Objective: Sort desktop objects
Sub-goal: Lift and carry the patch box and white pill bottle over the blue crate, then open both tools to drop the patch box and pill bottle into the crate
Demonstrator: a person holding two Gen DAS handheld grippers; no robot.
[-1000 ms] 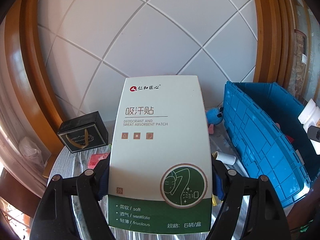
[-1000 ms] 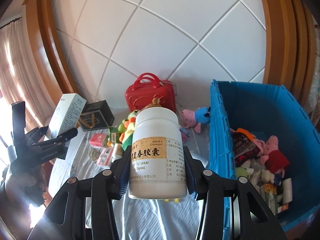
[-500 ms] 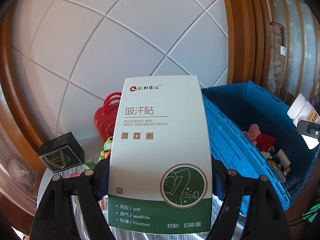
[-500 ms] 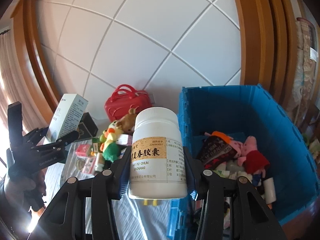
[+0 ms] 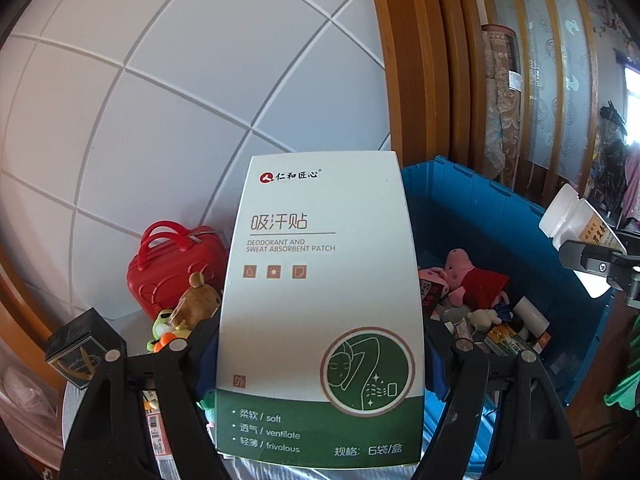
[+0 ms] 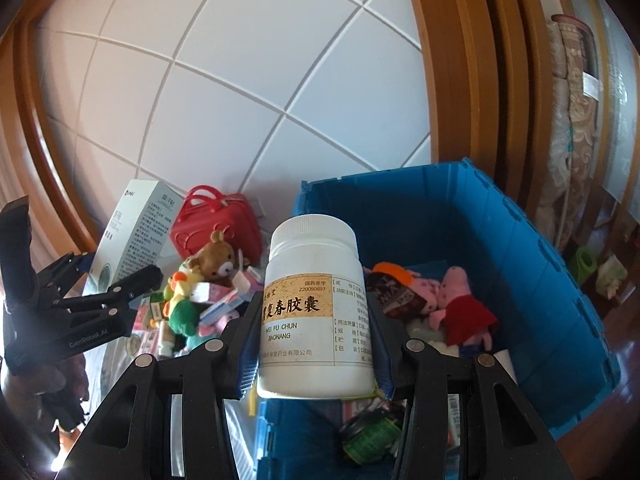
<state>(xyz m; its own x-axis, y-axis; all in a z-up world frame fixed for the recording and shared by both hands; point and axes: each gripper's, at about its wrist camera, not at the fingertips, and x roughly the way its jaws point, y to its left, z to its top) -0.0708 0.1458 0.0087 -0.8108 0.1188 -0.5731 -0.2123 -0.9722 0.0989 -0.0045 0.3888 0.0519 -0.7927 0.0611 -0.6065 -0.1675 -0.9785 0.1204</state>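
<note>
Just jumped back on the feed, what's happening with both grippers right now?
A person is sorting clutter into the blue bin. The left gripper is clamped on a white and green patch box; the right gripper is clamped on a white pill bottle. Both are held up near the bin, which already holds plush toys and small packages. A red case and more toys sit on the table.

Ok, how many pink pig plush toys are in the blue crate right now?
2: one in a red dress toward the right of the blue crate, and a paler pink one just left of it, partly covered. More may lie buried in the pile.
</note>
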